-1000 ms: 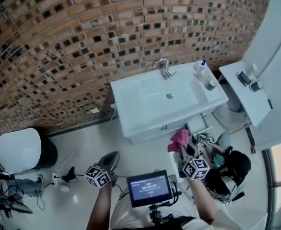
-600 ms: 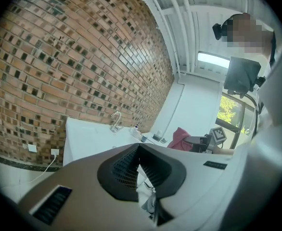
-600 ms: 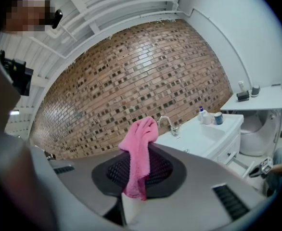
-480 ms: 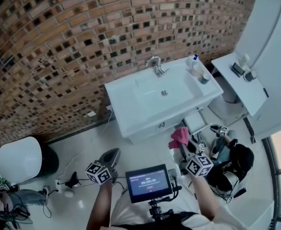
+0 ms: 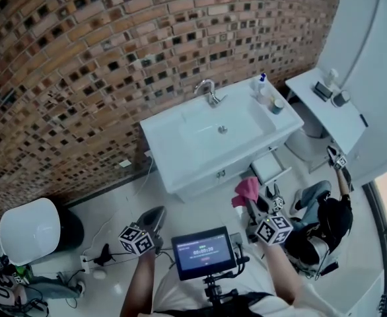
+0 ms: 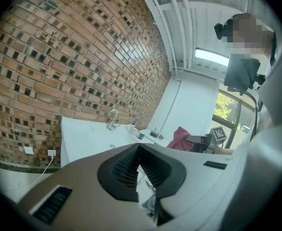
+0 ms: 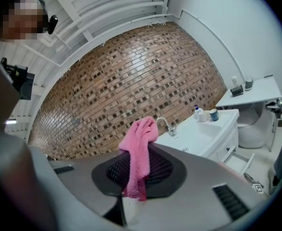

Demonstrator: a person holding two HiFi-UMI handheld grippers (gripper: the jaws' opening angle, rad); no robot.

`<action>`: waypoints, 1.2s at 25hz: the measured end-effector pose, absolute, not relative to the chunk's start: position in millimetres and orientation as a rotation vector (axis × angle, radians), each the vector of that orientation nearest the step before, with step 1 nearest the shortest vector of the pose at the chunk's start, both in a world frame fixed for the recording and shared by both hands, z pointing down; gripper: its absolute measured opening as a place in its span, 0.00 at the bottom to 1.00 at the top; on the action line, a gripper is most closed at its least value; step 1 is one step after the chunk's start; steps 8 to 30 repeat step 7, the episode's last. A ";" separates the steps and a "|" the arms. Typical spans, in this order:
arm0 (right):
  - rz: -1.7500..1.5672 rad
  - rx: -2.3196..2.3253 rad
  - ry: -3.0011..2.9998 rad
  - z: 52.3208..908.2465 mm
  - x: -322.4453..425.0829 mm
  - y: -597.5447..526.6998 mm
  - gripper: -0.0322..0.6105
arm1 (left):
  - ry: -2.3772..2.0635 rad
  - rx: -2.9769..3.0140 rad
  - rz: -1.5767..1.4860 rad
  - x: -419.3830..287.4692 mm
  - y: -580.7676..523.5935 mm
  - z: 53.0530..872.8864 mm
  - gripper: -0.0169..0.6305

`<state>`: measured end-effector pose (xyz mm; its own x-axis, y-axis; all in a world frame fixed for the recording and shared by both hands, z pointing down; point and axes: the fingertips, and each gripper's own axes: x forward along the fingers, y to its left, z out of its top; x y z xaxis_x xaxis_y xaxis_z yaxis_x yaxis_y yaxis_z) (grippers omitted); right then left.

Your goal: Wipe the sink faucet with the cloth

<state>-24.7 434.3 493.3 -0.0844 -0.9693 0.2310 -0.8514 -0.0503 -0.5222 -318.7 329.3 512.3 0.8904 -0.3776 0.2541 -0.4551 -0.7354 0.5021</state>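
From the head view, the white sink (image 5: 180, 152) stood against the brick wall (image 5: 81, 65), with the faucet (image 5: 209, 92) at the middle of its rear edge and a few bottles (image 5: 263, 91) at its right rear corner. The pink cloth (image 5: 247, 189) hung from the right tool (image 5: 251, 205), off the sink's front edge and well apart from the faucet. The left tool (image 5: 154, 218) was held low beside it. A small screen (image 5: 202, 251) sat between the arms; its digits were too small to read. Another person (image 5: 325, 220) sat on the floor to the right.

In the left gripper view, the left tool (image 6: 139, 148) had its jaws together at the tips, with nothing between them. The faucet (image 6: 112, 119) and the cloth (image 6: 179, 137) showed beyond.

In the right gripper view, the right tool (image 7: 142, 152) was clamped on the cloth (image 7: 141, 134), which draped over the dark pads. The faucet (image 7: 166, 125) stood past it, and the bottles (image 7: 198, 113) and a cup (image 7: 213, 114) carried no readable label.
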 end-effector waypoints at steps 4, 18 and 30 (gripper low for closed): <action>-0.845 -1.952 2.011 498.1 -25.5 442.1 0.15 | -0.585 2.459 0.208 -313.6 340.8 520.9 0.02; -0.838 -1.934 2.027 490.5 -22.5 430.8 0.15 | -0.586 2.469 0.211 -308.0 331.0 514.2 0.02; -0.838 -1.934 2.027 490.5 -22.5 430.8 0.15 | -0.586 2.469 0.211 -308.0 331.0 514.2 0.02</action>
